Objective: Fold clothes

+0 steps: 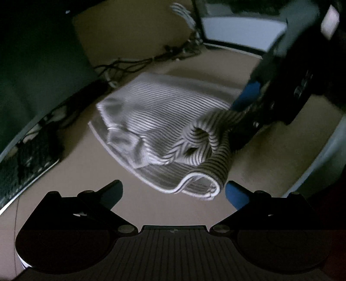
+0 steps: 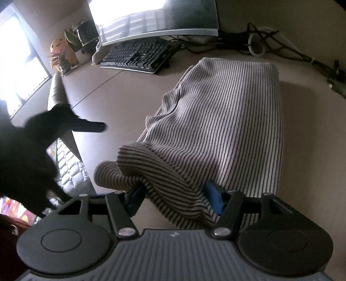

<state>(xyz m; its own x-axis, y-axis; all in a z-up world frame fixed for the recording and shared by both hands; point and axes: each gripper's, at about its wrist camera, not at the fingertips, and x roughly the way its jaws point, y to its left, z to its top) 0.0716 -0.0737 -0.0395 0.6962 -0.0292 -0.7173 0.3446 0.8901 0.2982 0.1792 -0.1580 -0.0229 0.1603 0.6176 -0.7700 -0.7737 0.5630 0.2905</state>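
A grey-and-white striped knit garment (image 1: 160, 112) lies partly folded on the beige table (image 1: 108, 164). My right gripper (image 2: 173, 197) is shut on a bunched fold of the striped garment (image 2: 227, 112), with cloth draped over both blue pads. In the left wrist view the right gripper (image 1: 240, 112) reaches in from the upper right and holds that fold raised above the lower layer. My left gripper (image 1: 173, 190) stands open just in front of the garment's white-trimmed hem (image 1: 194, 186), nothing between its fingers. It appears as a dark blurred shape, the left gripper (image 2: 95, 127), left of the garment.
A black keyboard (image 2: 138, 56) and a curved monitor (image 2: 155, 19) stand at the far left of the table. Tangled cables (image 2: 281, 43) run along the back edge. Potted plants and a yellow toy (image 2: 64, 51) sit by the window. A quilted cushion (image 2: 67, 164) lies below the table edge.
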